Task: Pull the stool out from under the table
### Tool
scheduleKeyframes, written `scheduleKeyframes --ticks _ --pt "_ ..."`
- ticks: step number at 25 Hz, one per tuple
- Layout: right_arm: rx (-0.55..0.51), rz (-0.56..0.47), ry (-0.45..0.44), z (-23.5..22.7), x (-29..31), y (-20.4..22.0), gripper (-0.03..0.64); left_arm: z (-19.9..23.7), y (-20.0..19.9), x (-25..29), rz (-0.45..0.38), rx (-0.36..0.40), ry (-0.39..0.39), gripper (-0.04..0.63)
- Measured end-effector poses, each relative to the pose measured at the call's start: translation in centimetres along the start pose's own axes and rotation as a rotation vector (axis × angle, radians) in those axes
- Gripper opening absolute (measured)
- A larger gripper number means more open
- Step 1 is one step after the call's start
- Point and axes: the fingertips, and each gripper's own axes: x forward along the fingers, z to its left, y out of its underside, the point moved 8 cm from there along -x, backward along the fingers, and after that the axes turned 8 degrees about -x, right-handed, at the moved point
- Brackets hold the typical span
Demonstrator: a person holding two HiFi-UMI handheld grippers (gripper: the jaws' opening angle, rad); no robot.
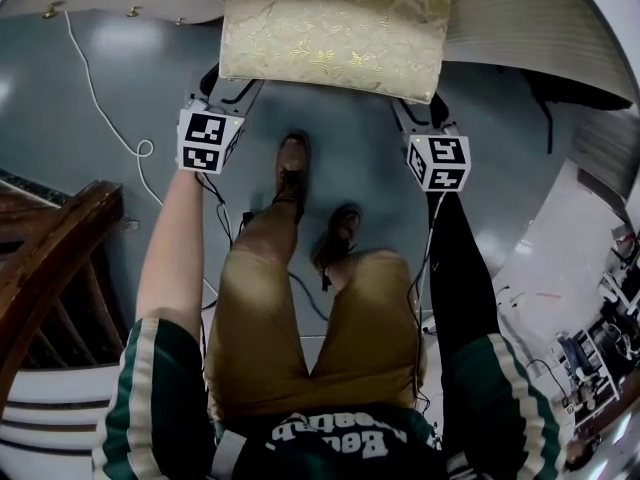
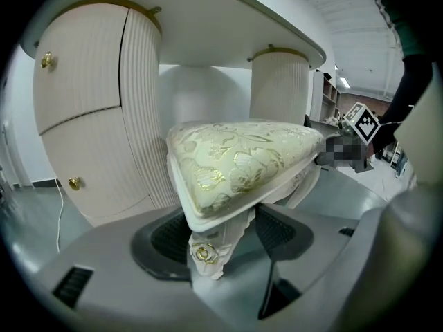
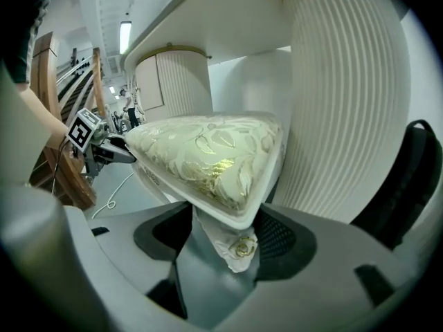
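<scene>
The stool (image 1: 335, 28), white-framed with a gold-patterned cream cushion, stands at the top of the head view, partly under the white table (image 1: 540, 28). My left gripper (image 1: 235, 90) is at its near left corner and my right gripper (image 1: 415, 113) at its near right corner. In the left gripper view the carved corner leg (image 2: 211, 247) fills the gap between the dark pads (image 2: 166, 237) of the left gripper (image 2: 220, 237). The right gripper view shows the same: the other corner leg (image 3: 235, 244) sits tight between the right gripper (image 3: 221, 244) pads (image 3: 280, 241). Both grippers look shut on the stool.
The table's ribbed white pedestals (image 2: 138, 116) (image 3: 346, 116) stand close on both sides of the stool. A white cable (image 1: 100, 98) lies on the grey floor at left. A wooden rail (image 1: 50, 258) is at my left, and my feet (image 1: 292, 168) stand just behind the stool.
</scene>
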Motion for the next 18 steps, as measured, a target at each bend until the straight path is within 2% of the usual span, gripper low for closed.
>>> scheduleKeyframes --ticks 7,14,18 --pt "0.003 0.053 -0.017 2.8 -3.9 3.0 0.291 -3.3 3.2 -4.0 0.035 -0.018 -0.012 0.313" --pt "0.014 0.09 -0.031 3.2 -4.6 2.8 0.293 -3.7 2.9 -4.9 0.082 -0.035 -0.015 0.313" --pt "0.01 0.109 -0.04 5.0 -6.4 4.4 0.295 -5.3 5.2 -7.1 0.101 -0.061 -0.027 0.313"
